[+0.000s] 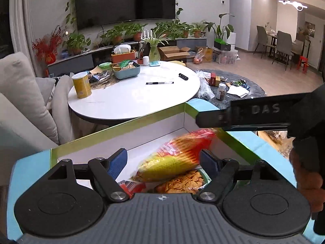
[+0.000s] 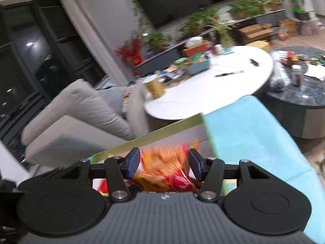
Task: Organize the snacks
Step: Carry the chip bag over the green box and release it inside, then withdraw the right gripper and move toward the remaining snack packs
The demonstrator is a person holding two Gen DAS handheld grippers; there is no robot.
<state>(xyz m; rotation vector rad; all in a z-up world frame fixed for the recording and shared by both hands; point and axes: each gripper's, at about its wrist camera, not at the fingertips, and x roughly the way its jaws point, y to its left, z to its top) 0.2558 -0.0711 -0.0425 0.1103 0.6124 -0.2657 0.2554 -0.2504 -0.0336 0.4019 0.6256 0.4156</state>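
Observation:
An open box [image 1: 121,128] with a white inside, a green rim and light-blue flaps lies below both grippers. My left gripper [image 1: 164,162] is open over it. A red and yellow snack bag [image 1: 174,154] slants between its blue pads, and a strip of white floor shows beside the left pad [image 1: 118,163]. A bag of orange crisps [image 1: 180,183] and a red pack [image 1: 132,187] lie underneath. In the right wrist view my right gripper [image 2: 164,163] is shut on a blurred orange-red snack bag [image 2: 162,170] inside the box [image 2: 162,128]. Its black body [image 1: 254,116] reaches over the box's far right corner.
Beyond the box stands a white round table [image 1: 132,101] with a yellow can [image 1: 81,85], a teal basket [image 1: 127,71] and a pen [image 1: 159,83]. A dark low table [image 1: 254,89] with jars stands to the right, and sofa cushions [image 1: 24,93] to the left. A hand [image 1: 306,172] shows at the right edge.

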